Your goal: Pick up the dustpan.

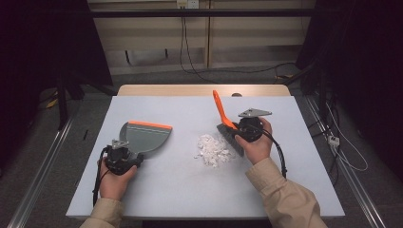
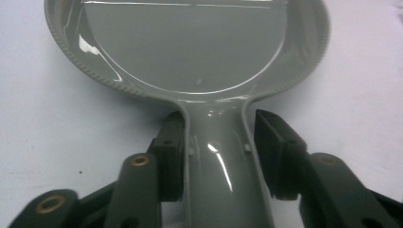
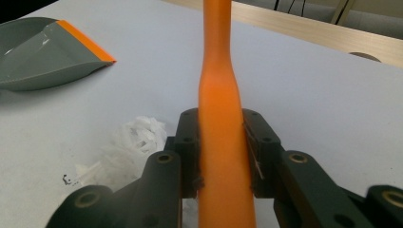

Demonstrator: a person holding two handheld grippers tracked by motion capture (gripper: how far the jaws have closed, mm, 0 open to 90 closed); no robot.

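Sweeping is best done in short strokes: the orange-handled brush [image 1: 227, 124], clamped in the right tool [image 3: 223, 156], is drawn through the paper scraps [image 1: 212, 150] mid-bench toward the grey dustpan [image 1: 145, 136], whose handle sits between the left tool's [image 2: 218, 152] near-closed jaws, one jaw standing slightly clear.

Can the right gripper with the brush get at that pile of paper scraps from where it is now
Probably yes. The right gripper is shut on the brush, whose bristles sit beside the paper scraps, with bare table around them. The dustpan lies apart, further left.

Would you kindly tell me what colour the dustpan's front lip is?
Orange, on the grey dustpan; clearest in the high view.
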